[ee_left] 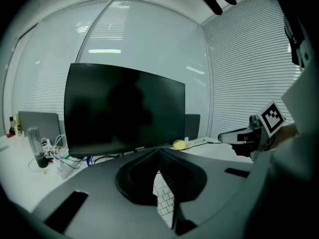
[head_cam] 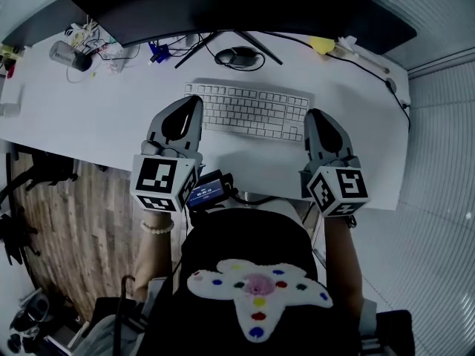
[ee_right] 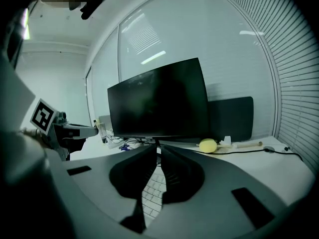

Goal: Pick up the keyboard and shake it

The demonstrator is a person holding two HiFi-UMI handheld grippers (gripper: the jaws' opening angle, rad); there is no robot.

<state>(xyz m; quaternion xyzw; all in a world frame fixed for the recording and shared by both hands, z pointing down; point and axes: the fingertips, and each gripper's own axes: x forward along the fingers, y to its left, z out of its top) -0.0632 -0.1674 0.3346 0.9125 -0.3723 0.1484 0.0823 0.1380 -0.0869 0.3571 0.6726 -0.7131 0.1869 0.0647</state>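
Observation:
A white keyboard (head_cam: pixel 252 110) lies flat on the white desk (head_cam: pixel 96 124), in front of the monitor. My left gripper (head_cam: pixel 196 99) is over the keyboard's left end, jaws shut tip to tip with nothing between them. My right gripper (head_cam: pixel 310 114) is over the right end, also shut and holding nothing. In the left gripper view the keyboard's keys (ee_left: pixel 162 193) show below the closed left gripper (ee_left: pixel 158 151). In the right gripper view the keys (ee_right: pixel 151 188) show under the closed right gripper (ee_right: pixel 158 148). Whether either gripper touches the keyboard I cannot tell.
A dark curved monitor (head_cam: pixel 223 6) stands at the desk's back on a V-shaped stand. A black mouse (head_cam: pixel 237 56) lies behind the keyboard. Tangled cables and a grey cylinder (head_cam: pixel 70 56) sit at the back left, a yellow object (head_cam: pixel 321 44) at the back right.

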